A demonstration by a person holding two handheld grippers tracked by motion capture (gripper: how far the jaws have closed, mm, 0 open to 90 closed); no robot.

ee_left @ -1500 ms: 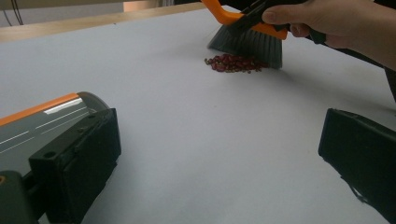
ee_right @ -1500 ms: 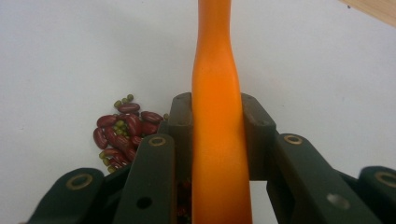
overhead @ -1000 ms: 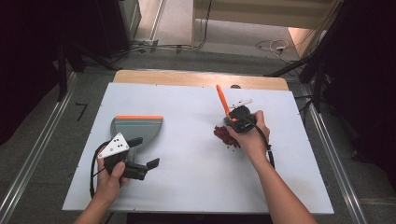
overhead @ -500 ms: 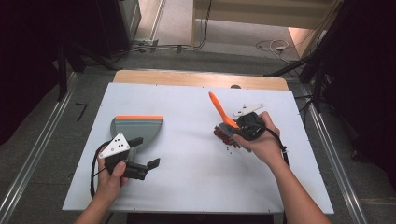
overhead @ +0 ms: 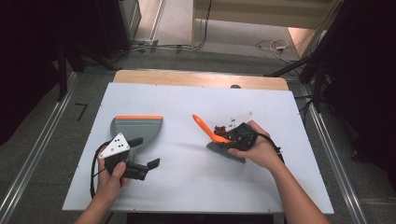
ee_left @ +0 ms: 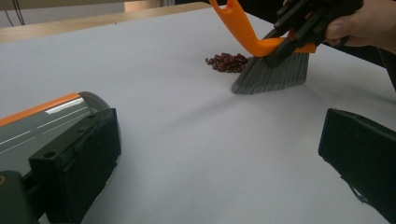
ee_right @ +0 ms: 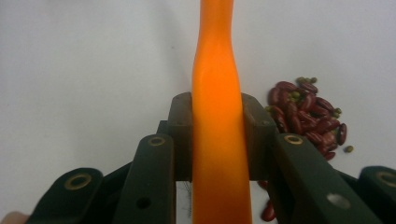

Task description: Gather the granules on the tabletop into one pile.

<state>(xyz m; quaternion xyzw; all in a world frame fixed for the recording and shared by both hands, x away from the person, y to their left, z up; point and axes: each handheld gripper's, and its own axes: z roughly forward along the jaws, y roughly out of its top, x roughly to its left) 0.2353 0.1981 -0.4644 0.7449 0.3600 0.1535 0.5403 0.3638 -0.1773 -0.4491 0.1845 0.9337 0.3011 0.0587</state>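
The white tabletop [overhead: 187, 186] fills the middle of the high view. On its left half lies a grey dustpan [overhead: 137, 130] with an orange front edge, its mouth toward the top of the frame. Its handle runs down toward the left claw [overhead: 147, 164], which sits just below the pan at lower left. In the left gripper view that claw's jaws stand spread wide, with bare tabletop between them and the dustpan [ee_left: 42, 121] beside one jaw. The left hand [overhead: 109, 179] comes up from the bottom edge, wrapped around the gripper body.

Right of centre, the right claw [overhead: 223, 138] is pinching a brush [overhead: 219, 140] by its orange handle. In the right gripper view the handle [ee_right: 218, 130] runs straight up between the pressed pads. In the high view the handle's long axis slants toward the upper left, and the grey bristles rest on the tabletop below it. The right hand [overhead: 257, 149] reaches in from lower right, forearm angled up and left.

A small heap of red beans [overhead: 219, 130] lies just above the bristles, beside the handle.
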